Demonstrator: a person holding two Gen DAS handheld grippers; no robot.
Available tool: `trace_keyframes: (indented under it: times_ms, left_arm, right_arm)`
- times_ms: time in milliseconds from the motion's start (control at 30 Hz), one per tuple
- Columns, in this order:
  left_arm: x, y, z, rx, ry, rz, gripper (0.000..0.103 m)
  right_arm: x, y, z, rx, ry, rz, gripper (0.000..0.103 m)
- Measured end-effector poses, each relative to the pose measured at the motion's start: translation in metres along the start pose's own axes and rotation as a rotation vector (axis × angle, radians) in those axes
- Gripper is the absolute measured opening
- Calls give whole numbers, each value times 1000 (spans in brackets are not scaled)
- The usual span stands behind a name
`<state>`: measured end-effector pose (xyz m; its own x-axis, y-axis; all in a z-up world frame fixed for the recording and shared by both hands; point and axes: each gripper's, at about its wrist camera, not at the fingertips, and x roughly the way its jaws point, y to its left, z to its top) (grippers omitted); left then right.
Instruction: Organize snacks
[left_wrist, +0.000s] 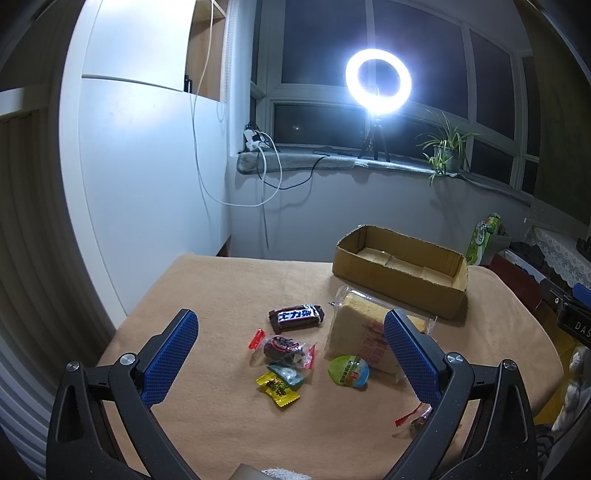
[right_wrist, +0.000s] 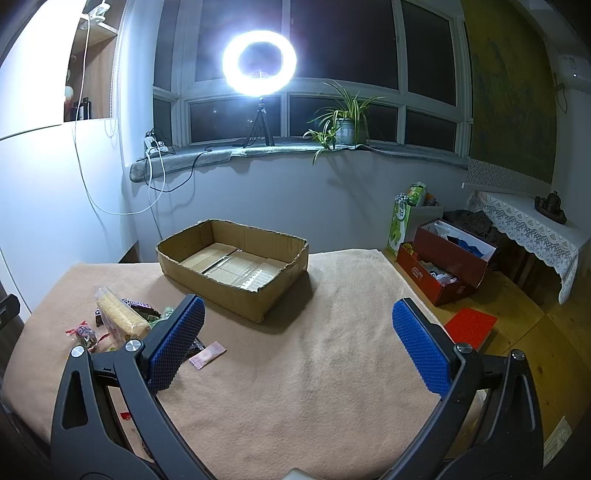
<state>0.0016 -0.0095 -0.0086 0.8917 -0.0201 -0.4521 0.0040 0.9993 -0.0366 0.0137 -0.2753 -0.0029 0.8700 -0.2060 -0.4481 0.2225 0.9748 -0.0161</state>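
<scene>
left gripper (left_wrist: 291, 350) spread, empty | right gripper (right_wrist: 299, 339) spread, empty | wrapped sponge cake (left_wrist: 354, 328) at 1 o'clock: light, squashy, slippery film; pinch gently across narrow sides

A table covered with a tan fleecy blanket (left_wrist: 236, 291) carries everything. Toward its far edge sits an open cardboard box (left_wrist: 400, 282). In front of the box lies a bagged sponge cake (left_wrist: 356, 325), with a chocolate bar (left_wrist: 296, 316) beside it. Nearer are a red-ended wrapped sweet (left_wrist: 282, 349), a yellow candy (left_wrist: 277, 389), a green jelly cup (left_wrist: 349, 371) and a pink sachet (right_wrist: 207, 353).
</scene>
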Motion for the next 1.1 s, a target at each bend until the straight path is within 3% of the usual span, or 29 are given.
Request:
trace_keyframes:
  times_ms: [1100]
  left_arm:
    - [0,-1,2,8,-3,-8,101]
  right_arm:
    - [-1,2,-3,-1,1,2,103]
